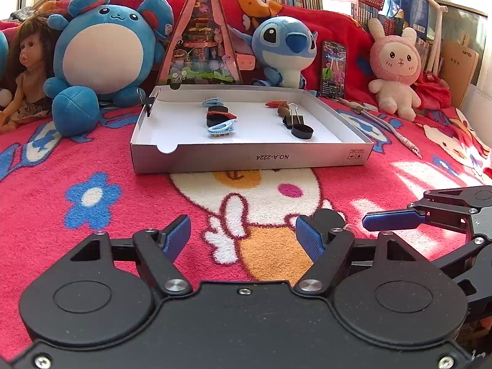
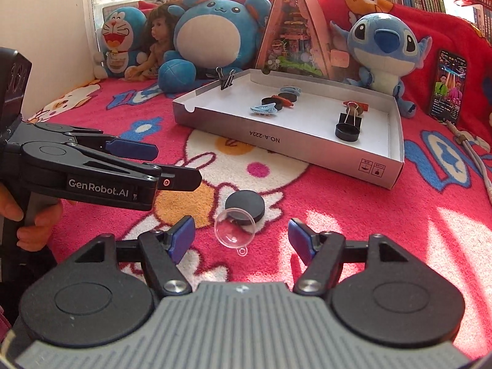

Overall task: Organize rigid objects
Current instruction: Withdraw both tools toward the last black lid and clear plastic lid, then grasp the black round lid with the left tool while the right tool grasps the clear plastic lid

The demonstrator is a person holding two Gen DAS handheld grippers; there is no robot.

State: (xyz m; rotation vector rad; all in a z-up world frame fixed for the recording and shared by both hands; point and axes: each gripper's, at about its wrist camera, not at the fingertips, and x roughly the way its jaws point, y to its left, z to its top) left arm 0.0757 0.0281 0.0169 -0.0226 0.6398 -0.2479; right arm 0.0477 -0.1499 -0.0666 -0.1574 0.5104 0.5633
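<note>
Left gripper (image 1: 243, 240): jaws apart, nothing between the blue pads (image 1: 176, 238), aimed forward and angled down. Right gripper (image 2: 241, 236): jaws apart, nothing pressed by the pads (image 2: 181, 236), same downward tilt. From the right wrist view the left gripper sits just left of and slightly ahead of the right fingers, seen side-on. A hand (image 2: 29, 224) wraps its handle, fingers curled round the grip.

The white cardboard box lid (image 1: 250, 156) carried "NO.A-2224", printed upside down on its near wall. The left tool (image 2: 167, 166) read "GenRobot.AI".
</note>
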